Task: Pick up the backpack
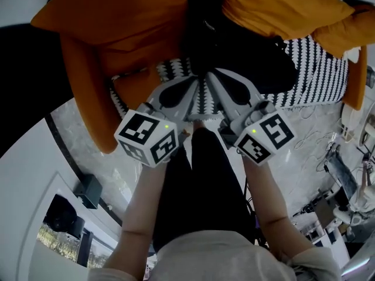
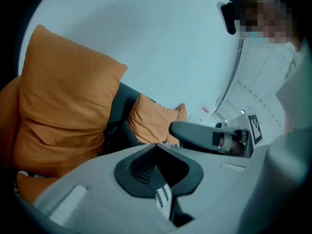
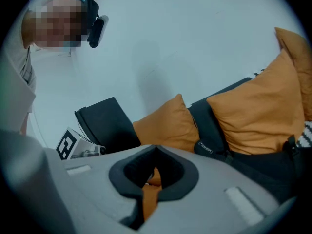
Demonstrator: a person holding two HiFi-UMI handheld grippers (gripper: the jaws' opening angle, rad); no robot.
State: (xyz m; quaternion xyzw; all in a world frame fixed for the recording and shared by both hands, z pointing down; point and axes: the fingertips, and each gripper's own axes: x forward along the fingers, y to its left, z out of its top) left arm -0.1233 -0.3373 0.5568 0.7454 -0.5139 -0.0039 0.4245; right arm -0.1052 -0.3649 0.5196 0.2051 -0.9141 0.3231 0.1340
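Observation:
The black backpack lies on an orange sofa, between orange cushions, over a black-and-white patterned throw. My left gripper and right gripper are held side by side just in front of it, tips nearly touching each other. Both point at the backpack's near edge, and both have their jaws together with nothing between them. In the left gripper view the left gripper faces the backpack beside a big cushion. The right gripper sees the backpack and its strap.
Orange cushions flank the backpack on both sides. A pale marble floor lies in front of the sofa. Cables and equipment crowd the right side, and a small black box stands lower left. A black panel leans by the wall.

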